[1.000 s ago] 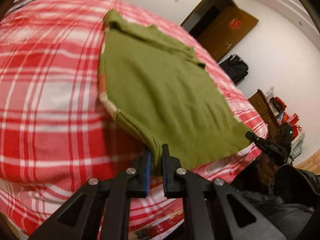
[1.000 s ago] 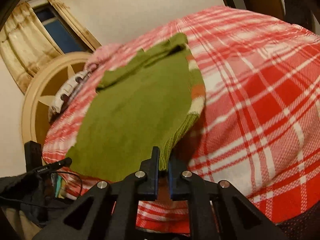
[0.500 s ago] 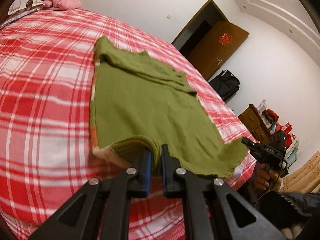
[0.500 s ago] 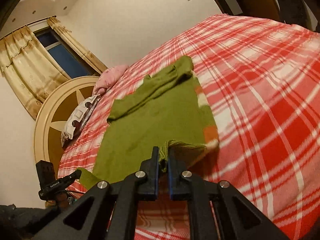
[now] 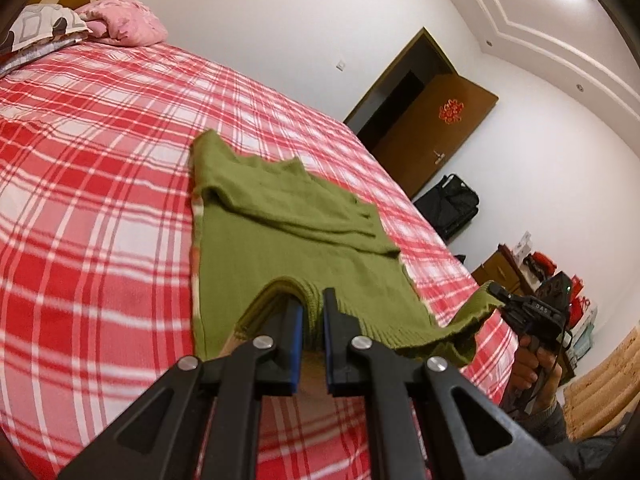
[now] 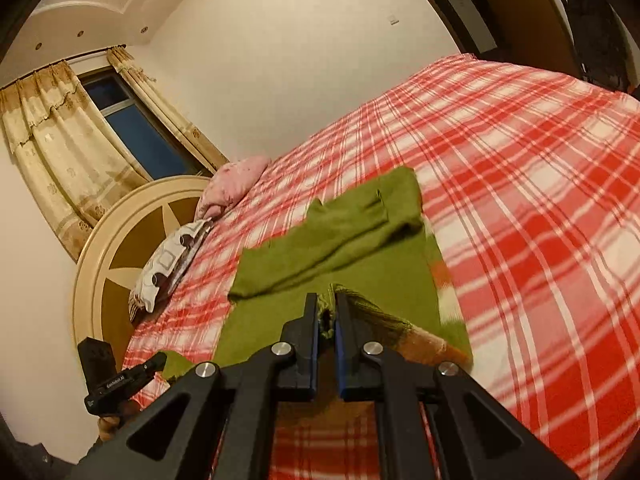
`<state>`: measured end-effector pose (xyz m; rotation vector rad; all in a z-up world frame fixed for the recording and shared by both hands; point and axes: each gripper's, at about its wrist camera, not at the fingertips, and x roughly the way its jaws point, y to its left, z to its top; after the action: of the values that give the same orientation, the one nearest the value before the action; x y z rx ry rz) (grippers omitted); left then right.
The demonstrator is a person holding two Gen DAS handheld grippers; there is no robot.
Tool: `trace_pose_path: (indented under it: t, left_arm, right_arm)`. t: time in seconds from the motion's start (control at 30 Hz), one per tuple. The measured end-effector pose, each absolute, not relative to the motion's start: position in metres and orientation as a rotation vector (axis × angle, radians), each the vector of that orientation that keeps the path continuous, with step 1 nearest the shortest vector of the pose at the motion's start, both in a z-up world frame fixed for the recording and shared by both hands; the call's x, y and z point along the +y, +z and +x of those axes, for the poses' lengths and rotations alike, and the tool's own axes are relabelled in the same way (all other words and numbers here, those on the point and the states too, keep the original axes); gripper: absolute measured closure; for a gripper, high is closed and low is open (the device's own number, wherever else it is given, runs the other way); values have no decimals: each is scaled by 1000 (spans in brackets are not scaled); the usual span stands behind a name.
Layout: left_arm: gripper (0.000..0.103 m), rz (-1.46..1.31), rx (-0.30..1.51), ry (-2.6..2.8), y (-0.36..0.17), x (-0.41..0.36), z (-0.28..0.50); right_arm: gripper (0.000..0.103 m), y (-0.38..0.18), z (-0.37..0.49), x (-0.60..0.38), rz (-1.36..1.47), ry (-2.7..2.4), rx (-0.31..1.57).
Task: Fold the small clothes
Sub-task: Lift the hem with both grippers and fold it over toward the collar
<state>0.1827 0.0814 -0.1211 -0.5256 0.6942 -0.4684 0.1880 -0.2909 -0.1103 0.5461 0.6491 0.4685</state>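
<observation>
While both tools pinch the raised hem of the green knit sweater [image 5: 296, 240] lying on the plaid bed [image 5: 100, 200], the left tool [image 5: 312, 322] sees a wooden door [image 5: 436, 136]; the right tool [image 6: 327, 314] sees a curtained window [image 6: 136, 136] instead.

One green knitted sweater [image 5: 296, 248] is lying on one bed [image 5: 100, 200] with a red-and-white plaid cover. Two pillows are sitting at its head: one pink [image 5: 124, 26], one white with dark shapes [image 5: 44, 28]. Two grippers are showing, the left gripper [image 5: 312, 312] and the right gripper [image 6: 327, 312], each with two fingers. One black bag [image 5: 452, 204] is standing beside one brown door [image 5: 436, 136].
</observation>
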Motion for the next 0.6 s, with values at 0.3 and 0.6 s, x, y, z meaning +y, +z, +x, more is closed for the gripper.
trace_pose_path:
  t: [0.3, 0.6]
  left_arm:
    - [95, -562, 669, -480, -112, 90, 233]
    - [95, -574, 659, -476, -104, 98, 286]
  right_arm:
    - [97, -89, 251, -275, 529, 463, 634]
    - [97, -81, 315, -257, 481, 445, 641]
